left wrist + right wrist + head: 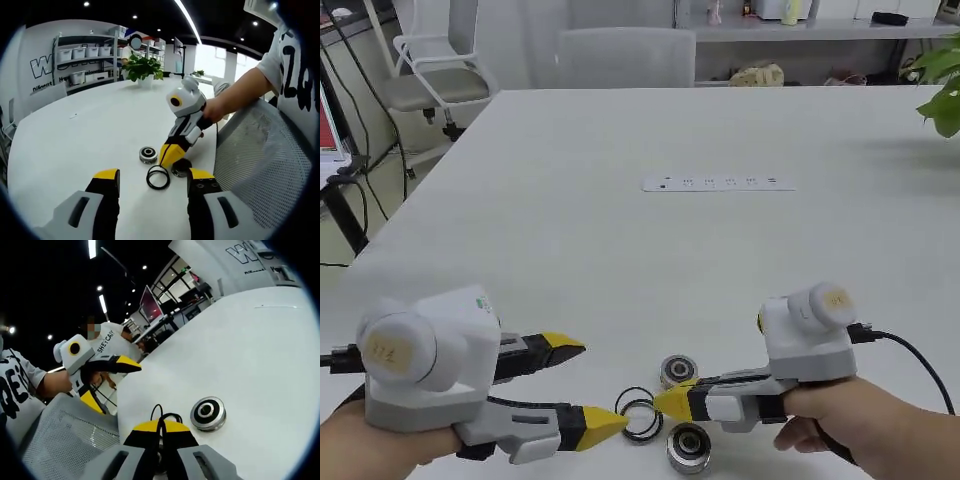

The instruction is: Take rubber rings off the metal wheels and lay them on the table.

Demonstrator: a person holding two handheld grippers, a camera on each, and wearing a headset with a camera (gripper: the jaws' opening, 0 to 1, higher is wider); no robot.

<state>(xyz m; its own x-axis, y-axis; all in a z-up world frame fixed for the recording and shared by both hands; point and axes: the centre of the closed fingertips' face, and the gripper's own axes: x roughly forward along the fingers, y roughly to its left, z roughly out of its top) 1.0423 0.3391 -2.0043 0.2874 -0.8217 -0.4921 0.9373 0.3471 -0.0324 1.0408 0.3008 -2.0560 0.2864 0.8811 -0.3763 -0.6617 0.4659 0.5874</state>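
Rubber rings [639, 413], two thin black loops overlapping, lie flat on the white table [620, 230] near its front edge. One metal wheel [678, 370] stands at 1 o'clock from them, a second metal wheel [688, 447] at 5 o'clock, both just beside the loops. The left gripper [588, 385] comes in from 9 o'clock with its yellow-tipped jaws spread wide, clear of the loops. The right gripper [670, 402] reaches in from 3 o'clock, jaws pressed together at the loops' edge. In the right gripper view a black strand runs between its tips, seemingly a pinched ring, though that close view is hard to read. A power strip [718, 183] lies far off at 12 o'clock.
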